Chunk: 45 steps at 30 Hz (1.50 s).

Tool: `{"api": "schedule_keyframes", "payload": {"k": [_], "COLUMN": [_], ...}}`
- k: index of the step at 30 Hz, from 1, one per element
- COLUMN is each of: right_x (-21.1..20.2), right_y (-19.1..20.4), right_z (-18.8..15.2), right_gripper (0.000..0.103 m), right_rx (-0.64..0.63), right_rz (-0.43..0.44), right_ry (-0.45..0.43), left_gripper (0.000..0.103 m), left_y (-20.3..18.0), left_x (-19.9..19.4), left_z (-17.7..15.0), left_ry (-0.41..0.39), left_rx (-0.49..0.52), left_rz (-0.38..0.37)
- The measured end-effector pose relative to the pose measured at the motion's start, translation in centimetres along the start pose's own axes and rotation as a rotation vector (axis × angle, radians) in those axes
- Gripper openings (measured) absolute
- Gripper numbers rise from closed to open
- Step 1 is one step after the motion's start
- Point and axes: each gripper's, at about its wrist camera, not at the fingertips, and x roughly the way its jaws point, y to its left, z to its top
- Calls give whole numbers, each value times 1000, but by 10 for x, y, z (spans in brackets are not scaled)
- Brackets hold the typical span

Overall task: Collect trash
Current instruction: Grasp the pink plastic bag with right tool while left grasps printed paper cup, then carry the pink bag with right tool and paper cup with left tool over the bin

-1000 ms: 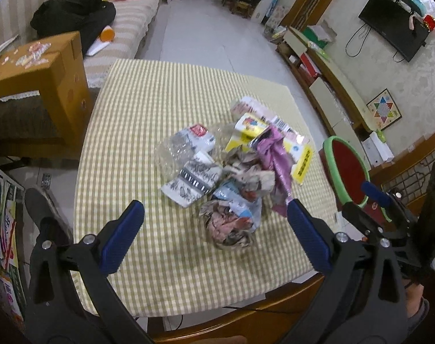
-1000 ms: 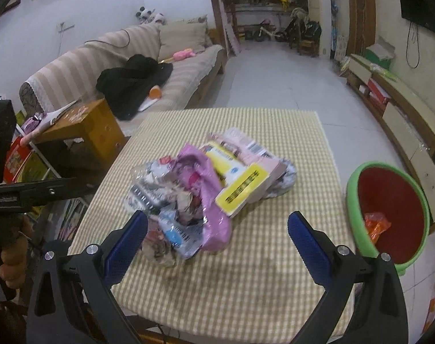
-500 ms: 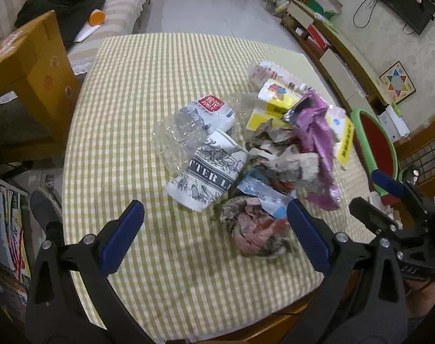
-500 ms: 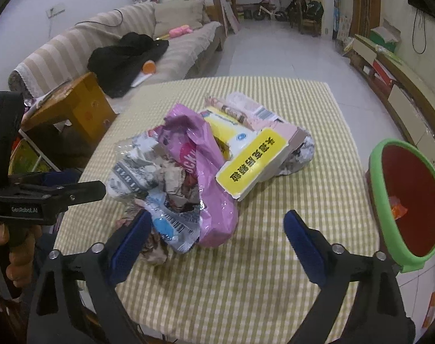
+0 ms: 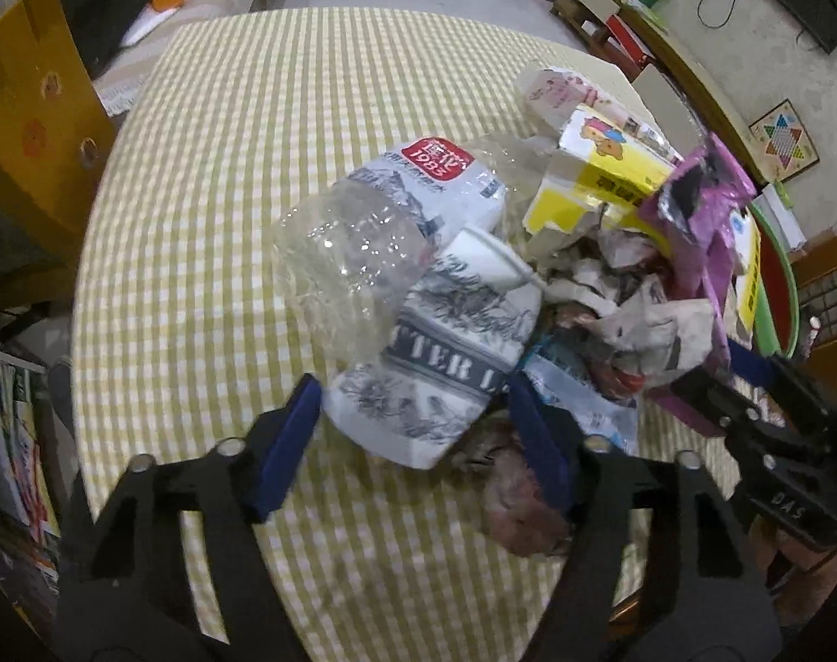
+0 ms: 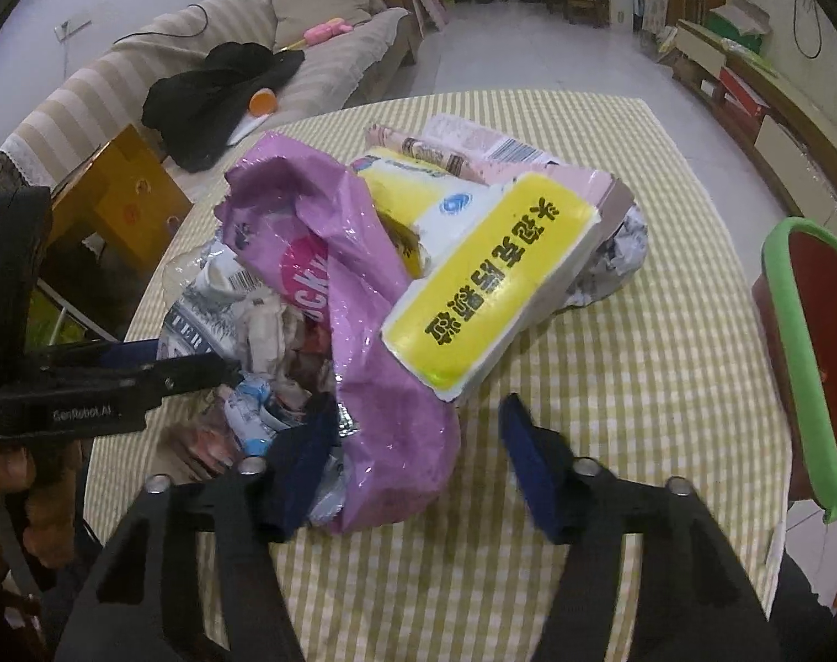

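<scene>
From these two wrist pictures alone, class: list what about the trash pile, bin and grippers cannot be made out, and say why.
- Bin: right wrist view, cut off by the picture's edge; contents unseen.
- Crumpled wrapper: left wrist view, blurred and partly behind the left gripper.
- Purple bag: right wrist view, hides the trash beneath; whether the right gripper presses on it is unclear.
- Paper cup: print cut short by neighbouring trash.

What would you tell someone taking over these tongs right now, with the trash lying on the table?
Left tongs: open, just been closing around the paper cup; no firm grip yet.
Right tongs: open, just been closing around the purple bag; one pad is clear of it.
Trash: piled on the checked table; green-rimmed bin stands beside it.
Done: nothing lifted yet.
Left: grip, lift, drop in bin, then the rest.
</scene>
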Motion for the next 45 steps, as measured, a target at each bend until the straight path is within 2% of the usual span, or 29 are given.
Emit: {"api": "schedule_keyframes", "payload": {"k": [1,2,3,6,12,20,33,36,38,45], "right_x": [1,2,1,-2,-17,-41,-80,-87,-88,-87], "right_y": [-1,-2,-3,-4,-2,-2,10,7,5,-17], "right_z": [1,1,2,2,-1,-10,-13,-10,-6,-7], "right_gripper": [47,35,29,19,17,16,15,15,15,15], "right_rx": [2,4,2,1,-10,-17,-60,-31,-24,86], "right_rz": [3,5,2,8,14,17,89,133,130,199], "right_ry": [-1,-3,-6,-17,-40,-67,-129,-160,-163,-127], "left_gripper": [65,65,65,62,43,42,42,42,42,42], "left_y": [0,1,1,-1,-3,3,-6,-5,-6,-9], "left_x": [1,1,1,1,-14,-28,-84,-93,-97,-99], "left_z": [1,1,2,2,-5,-22,-31,-33,-32,-33], "left_ry": [-3,-5,-6,-8,-28,-31,-134,-148,-157,-163], "left_rx": [-3,0,2,9,17,-5,-22,-26,-22,-30], "left_rz": [-6,-11,-14,-16,-26,-31,2,2,8,-1]}}
